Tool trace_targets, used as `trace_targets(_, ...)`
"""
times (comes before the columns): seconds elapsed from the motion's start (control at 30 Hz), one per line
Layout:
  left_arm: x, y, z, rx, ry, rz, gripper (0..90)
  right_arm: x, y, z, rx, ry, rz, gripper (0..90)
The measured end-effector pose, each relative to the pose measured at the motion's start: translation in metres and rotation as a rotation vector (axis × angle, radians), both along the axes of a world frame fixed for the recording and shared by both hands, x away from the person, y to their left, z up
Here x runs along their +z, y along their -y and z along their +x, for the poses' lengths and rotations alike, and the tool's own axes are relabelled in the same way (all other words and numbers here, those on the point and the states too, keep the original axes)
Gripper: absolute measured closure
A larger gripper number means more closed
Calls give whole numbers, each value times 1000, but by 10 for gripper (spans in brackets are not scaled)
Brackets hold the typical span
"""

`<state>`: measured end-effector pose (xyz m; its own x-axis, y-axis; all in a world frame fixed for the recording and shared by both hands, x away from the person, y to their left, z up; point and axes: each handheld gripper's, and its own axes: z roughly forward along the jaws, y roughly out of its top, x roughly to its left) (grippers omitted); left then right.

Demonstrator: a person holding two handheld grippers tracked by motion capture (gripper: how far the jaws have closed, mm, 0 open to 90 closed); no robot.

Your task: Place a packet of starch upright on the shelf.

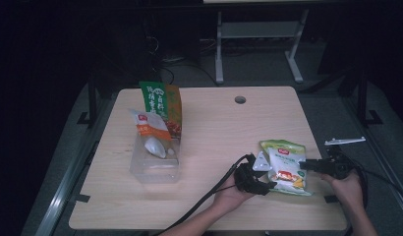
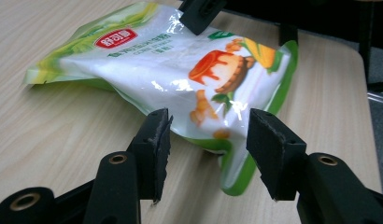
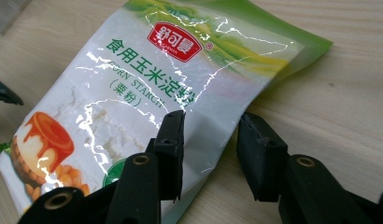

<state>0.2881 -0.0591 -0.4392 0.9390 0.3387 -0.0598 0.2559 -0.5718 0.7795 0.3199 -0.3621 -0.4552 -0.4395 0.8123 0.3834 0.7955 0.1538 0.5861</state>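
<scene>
A green and white corn starch bag (image 1: 285, 167) lies flat near the table's front right. My left gripper (image 1: 268, 186) sits at the bag's near left corner, and my right gripper (image 1: 302, 164) reaches in from its right side. In the left gripper view the bag's (image 2: 180, 70) bottom corner lies between the jaws of the left gripper (image 2: 208, 140), with gaps on both sides. In the right gripper view the right gripper (image 3: 208, 140) straddles the side edge of the bag (image 3: 133, 93), one jaw above the film and one beside it, with no pinch visible.
A clear plastic box (image 1: 155, 167) stands at the table's left, holding a white and orange packet (image 1: 149, 125) and a tall green and orange bag (image 1: 162, 105). A cable hole (image 1: 240, 100) is at the back of the table. The table's right edge is close to the right hand.
</scene>
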Motion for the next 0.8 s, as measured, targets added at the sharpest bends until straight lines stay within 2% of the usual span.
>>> trace_targets(0.17,-1,-1,0,1,-3,9,487,1,-7,-1,21,-7,-2,648)
trace_targets(0.23,-1,-1,-1,17,16,21,494,1,-9,-1,25,-2,-7,652)
trace_targets(0.27,-2,-2,-1,18,27,41,496,1,-9,-2,26,-7,-2,654)
trace_targets(0.33,-4,-6,1,23,19,47,499,1,-12,-2,33,-14,9,659)
trace_targets(0.43,-3,-12,0,39,-1,10,496,1,-17,-4,43,-12,7,657)
trace_targets(0.67,5,-12,-11,-3,-5,-34,459,1,-21,-2,40,-14,-2,631)
trace_targets(0.73,7,-10,-16,-24,-1,-34,437,2,-21,-2,38,-15,-9,625)
trace_targets(0.8,5,-7,-21,-42,-15,-21,407,2,-21,-2,33,-14,-11,612)
